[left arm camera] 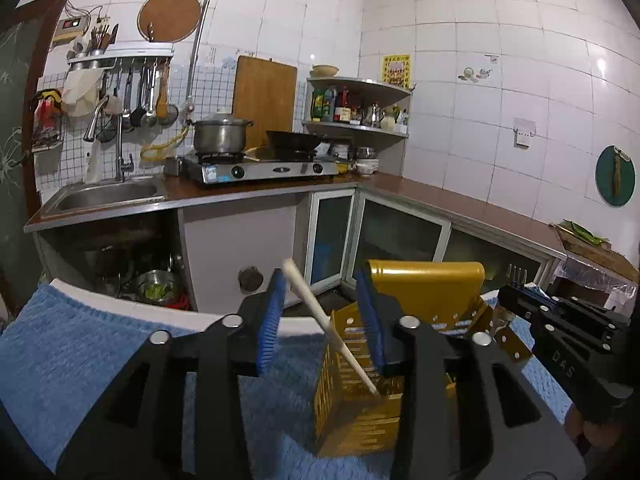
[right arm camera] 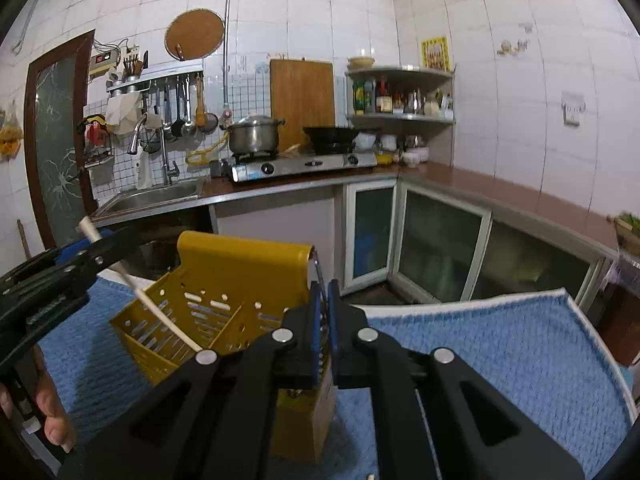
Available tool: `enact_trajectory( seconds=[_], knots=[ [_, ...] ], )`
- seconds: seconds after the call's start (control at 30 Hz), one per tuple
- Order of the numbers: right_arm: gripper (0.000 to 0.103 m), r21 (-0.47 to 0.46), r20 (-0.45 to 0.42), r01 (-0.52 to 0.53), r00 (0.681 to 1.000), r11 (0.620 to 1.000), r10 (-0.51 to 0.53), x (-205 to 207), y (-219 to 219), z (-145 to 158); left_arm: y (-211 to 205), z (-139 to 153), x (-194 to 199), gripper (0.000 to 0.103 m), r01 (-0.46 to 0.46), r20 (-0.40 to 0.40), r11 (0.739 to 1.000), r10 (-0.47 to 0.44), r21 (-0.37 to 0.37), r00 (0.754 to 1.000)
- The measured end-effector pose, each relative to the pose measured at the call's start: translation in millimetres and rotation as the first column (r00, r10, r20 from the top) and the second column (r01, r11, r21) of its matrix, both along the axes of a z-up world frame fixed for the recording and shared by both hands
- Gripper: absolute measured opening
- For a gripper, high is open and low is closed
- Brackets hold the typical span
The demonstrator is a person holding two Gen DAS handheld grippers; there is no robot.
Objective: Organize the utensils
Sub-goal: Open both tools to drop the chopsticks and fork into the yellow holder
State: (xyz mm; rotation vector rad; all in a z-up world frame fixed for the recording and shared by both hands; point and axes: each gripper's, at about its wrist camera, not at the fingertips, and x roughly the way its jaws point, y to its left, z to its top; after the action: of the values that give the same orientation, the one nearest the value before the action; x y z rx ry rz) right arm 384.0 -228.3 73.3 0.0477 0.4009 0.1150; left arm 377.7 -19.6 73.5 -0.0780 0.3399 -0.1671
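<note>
A yellow perforated utensil holder stands on a blue towel. A cream chopstick leans in its front compartment, top end tilted up to the left. My left gripper is open, its blue pads on either side of the chopstick without pressing it. My right gripper is at the holder's right side, shut on a thin metal fork with the tines pointing up.
Past the towel's far edge is a kitchen counter with a sink, a gas stove, a steel pot and a wok. A hand holds the left gripper at the lower left.
</note>
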Motion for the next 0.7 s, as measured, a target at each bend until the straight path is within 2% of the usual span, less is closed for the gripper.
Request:
enact_trajectory(
  seconds=[0.03,0.1,0.13,0.3,0.43,0.53,0.6,0.7],
  knots=[
    [0.005,0.018,-0.014,-0.005,1.0,1.0,0.005,-1,-2,0,1,1,-3,0.041,-0.002,-0.006,1.0,0.002,-0.003,1.0],
    [0.005,0.039,-0.038,-0.012,0.999,0.999,0.014,-2,-4,1,7,4,-10,0.054,-0.006,-0.024,1.0,0.006,-0.01,1.0],
    [0.006,0.05,-0.055,-0.015,0.998,0.999,0.018,-2,-6,2,9,4,-13,0.058,-0.006,-0.029,1.0,0.006,-0.01,1.0],
    [0.011,0.076,-0.078,-0.028,0.996,0.997,0.033,-14,-10,10,23,15,-38,0.067,-0.017,-0.051,1.0,0.016,-0.011,0.999],
    [0.039,0.099,-0.044,-0.023,0.999,0.995,0.028,-34,-13,23,30,27,-60,0.081,-0.034,-0.044,0.999,0.033,-0.012,0.998],
    [0.052,0.115,-0.028,-0.017,0.999,0.993,0.02,-48,-18,35,29,34,-76,0.087,-0.036,-0.032,0.999,0.036,0.008,0.999],
    [0.055,0.106,-0.022,-0.004,1.0,0.994,0.006,-57,-21,40,29,36,-86,0.092,-0.037,-0.028,0.999,0.038,0.011,0.999],
    [0.065,0.088,-0.022,0.031,0.999,0.996,-0.029,-72,-27,38,26,33,-99,0.098,-0.035,-0.043,0.999,0.035,0.01,0.998]
  ],
)
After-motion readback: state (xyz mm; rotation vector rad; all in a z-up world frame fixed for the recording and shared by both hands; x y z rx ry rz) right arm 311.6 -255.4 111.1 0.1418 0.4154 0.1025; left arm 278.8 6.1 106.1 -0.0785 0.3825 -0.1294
